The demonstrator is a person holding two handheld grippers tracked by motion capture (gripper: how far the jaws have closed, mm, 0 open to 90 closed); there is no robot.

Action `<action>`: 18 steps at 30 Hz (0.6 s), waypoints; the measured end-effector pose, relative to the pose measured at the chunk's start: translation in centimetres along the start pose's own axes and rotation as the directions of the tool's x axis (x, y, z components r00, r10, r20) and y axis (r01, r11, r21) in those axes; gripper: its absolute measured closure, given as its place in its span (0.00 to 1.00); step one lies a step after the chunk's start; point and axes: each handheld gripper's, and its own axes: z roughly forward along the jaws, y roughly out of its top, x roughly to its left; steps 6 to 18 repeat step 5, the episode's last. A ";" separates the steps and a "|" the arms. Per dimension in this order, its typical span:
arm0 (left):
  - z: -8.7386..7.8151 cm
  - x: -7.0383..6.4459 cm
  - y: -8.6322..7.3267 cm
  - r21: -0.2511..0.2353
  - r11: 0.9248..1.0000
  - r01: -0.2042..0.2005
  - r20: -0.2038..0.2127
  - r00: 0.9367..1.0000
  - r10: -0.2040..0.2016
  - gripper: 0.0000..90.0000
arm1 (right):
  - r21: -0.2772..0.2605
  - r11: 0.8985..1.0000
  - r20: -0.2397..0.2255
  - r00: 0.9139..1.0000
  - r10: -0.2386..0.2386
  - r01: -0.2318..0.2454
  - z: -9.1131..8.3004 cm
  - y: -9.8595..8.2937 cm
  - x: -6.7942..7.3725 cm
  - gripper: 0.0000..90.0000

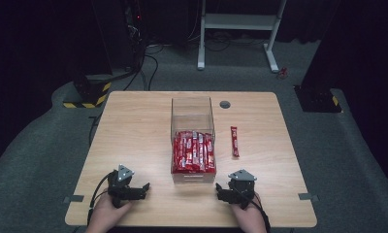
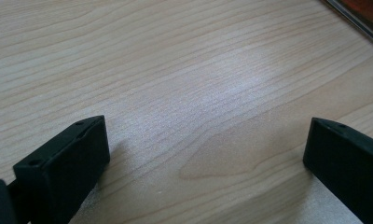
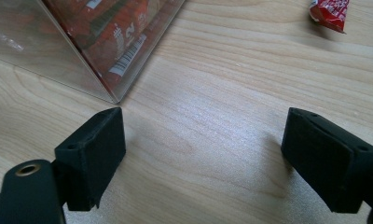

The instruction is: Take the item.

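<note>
A clear plastic box (image 1: 192, 116) stands mid-table with several red snack sachets (image 1: 194, 151) lying in its near half. One loose red sachet (image 1: 234, 141) lies on the wood to the box's right; its end appears in the right gripper view (image 3: 330, 11). My left gripper (image 1: 142, 188) rests near the table's front left, open, with bare wood between its jaws (image 2: 205, 140). My right gripper (image 1: 223, 188) rests at the front right, open and holding nothing (image 3: 203, 140), just short of the box's near corner (image 3: 114, 95).
The wooden table (image 1: 134, 126) has a round grey cable grommet (image 1: 225, 104) near its far edge. Beyond it are a white desk frame (image 1: 238, 29) and dark equipment with yellow-black striped bases (image 1: 88, 94) on grey carpet.
</note>
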 end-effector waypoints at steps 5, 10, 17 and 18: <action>0.0 0.0 0.0 0.000 1.000 0.000 0.000 1.000 0.000 0.01 | 0.002 1.000 -0.001 1.000 -0.002 0.002 0.0 0.1 -0.1 0.15; 0.0 0.0 0.0 0.000 1.000 0.000 0.000 1.000 0.000 0.01 | 0.002 1.000 -0.001 1.000 -0.002 0.002 0.0 0.1 -0.1 0.15; 0.0 0.0 0.0 0.000 1.000 0.000 0.000 1.000 0.000 0.01 | 0.002 1.000 -0.001 1.000 -0.002 0.002 0.0 0.1 -0.1 0.15; 0.0 0.0 0.0 0.000 1.000 0.000 0.000 1.000 0.000 0.01 | 0.002 1.000 -0.001 1.000 -0.002 0.002 0.0 0.1 -0.1 0.15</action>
